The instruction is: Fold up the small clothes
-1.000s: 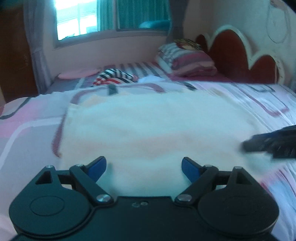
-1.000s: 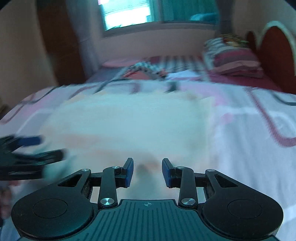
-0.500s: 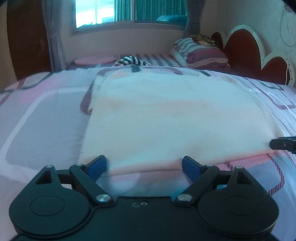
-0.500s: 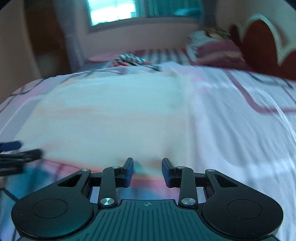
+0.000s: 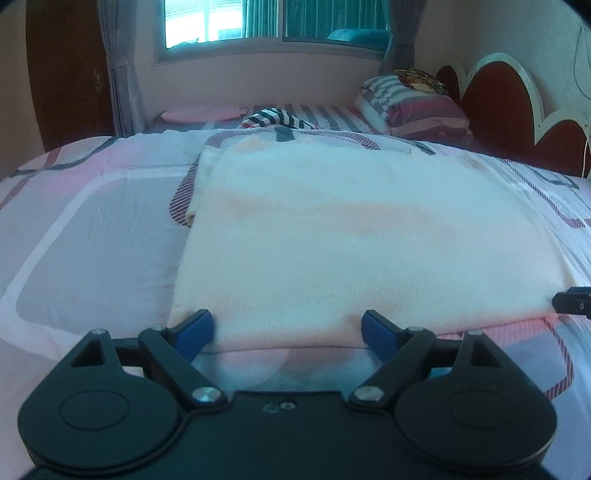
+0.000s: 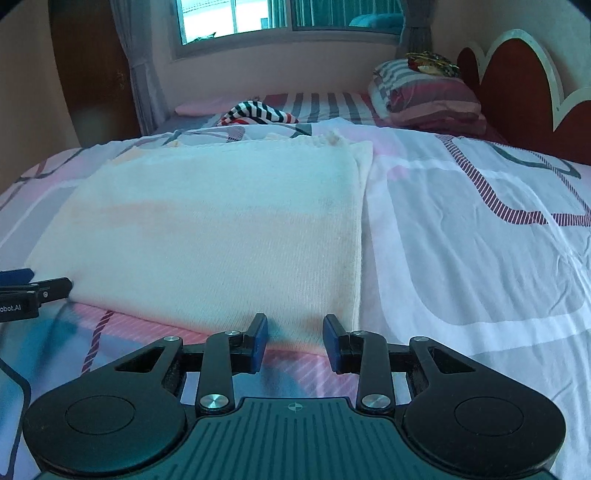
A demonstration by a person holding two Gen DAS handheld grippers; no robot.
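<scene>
A cream knit garment (image 5: 351, 236) lies folded flat on the patterned bed sheet (image 5: 92, 236); it also shows in the right wrist view (image 6: 221, 229). My left gripper (image 5: 286, 330) is wide open and empty at the garment's near left edge. My right gripper (image 6: 295, 338) is open and empty at the garment's near right corner. The right gripper's tip shows at the right edge of the left wrist view (image 5: 574, 302). The left gripper shows at the left edge of the right wrist view (image 6: 26, 291).
A striped cloth (image 6: 258, 112) lies at the far side of the bed. Stacked pillows (image 6: 424, 92) sit by the red headboard (image 6: 517, 85) at the right. A window (image 5: 273, 20) and curtains are behind.
Both grippers have dropped low to the garment's near edge. The garment has settled flat on the bed. The right gripper's jaws have opened a little wider.
</scene>
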